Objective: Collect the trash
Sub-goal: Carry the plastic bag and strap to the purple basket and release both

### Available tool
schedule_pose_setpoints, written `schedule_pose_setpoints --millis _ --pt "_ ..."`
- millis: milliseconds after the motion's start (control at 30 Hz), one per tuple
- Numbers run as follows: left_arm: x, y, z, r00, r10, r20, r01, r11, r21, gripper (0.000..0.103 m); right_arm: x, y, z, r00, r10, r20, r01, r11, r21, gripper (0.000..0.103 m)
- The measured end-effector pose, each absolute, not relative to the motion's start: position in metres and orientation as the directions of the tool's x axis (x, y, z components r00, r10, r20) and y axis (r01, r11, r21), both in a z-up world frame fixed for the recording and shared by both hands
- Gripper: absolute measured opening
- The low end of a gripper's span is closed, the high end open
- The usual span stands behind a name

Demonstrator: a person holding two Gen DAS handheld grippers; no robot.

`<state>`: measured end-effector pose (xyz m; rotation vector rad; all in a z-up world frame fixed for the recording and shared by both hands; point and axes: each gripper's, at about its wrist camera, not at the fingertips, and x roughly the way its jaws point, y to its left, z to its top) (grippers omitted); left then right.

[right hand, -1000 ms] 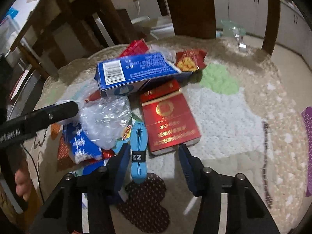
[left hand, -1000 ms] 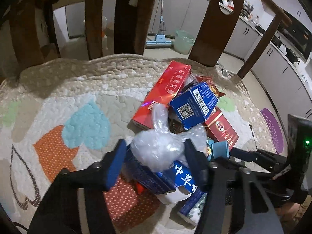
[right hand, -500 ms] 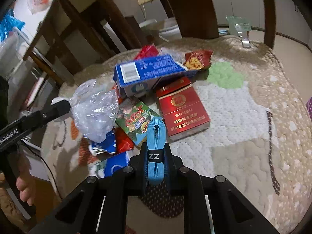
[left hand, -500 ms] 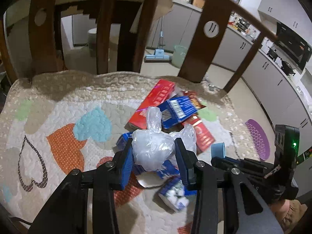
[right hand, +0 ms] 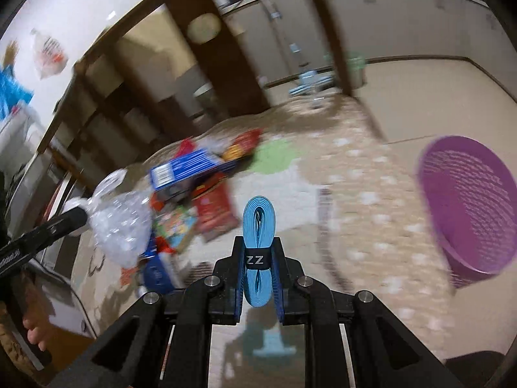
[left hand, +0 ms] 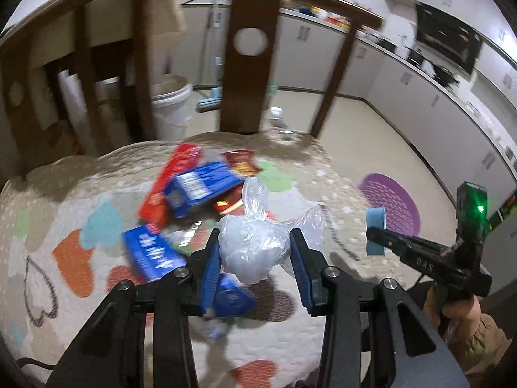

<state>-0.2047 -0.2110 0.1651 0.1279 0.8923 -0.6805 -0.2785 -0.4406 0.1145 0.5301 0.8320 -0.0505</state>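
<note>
Between two tongs: one plastic bag (left hand: 255, 242), one blue band (right hand: 258, 242).

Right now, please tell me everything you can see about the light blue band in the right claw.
The light blue band is a flat strap folded into a long narrow loop, with a black sleeve marked "ZZ" around its middle. It looks rubbery or woven. It stands upright, clamped between the pads of the right claw, lifted above the quilted cushion. Only the pads touch it.
</note>
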Motion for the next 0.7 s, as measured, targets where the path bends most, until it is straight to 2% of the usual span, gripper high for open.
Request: schedule_pose_setpoints --millis 433,700 --pt "-0.225 -0.373 0.154 0.274 -0.577 -0.769 0.749 0.630 -0.206 0.040 -0.342 -0.572 0.100 0.675 -0.202 -0.710 0.530 0.802 0.275 0.015" --pt "-0.220 -0.473 0.120 0.205 -0.535 -0.820 0.785 0.590 -0.189 0.040 -0.358 -0.624 0.076 0.665 -0.265 -0.698 0.613 0.728 0.308 0.015"
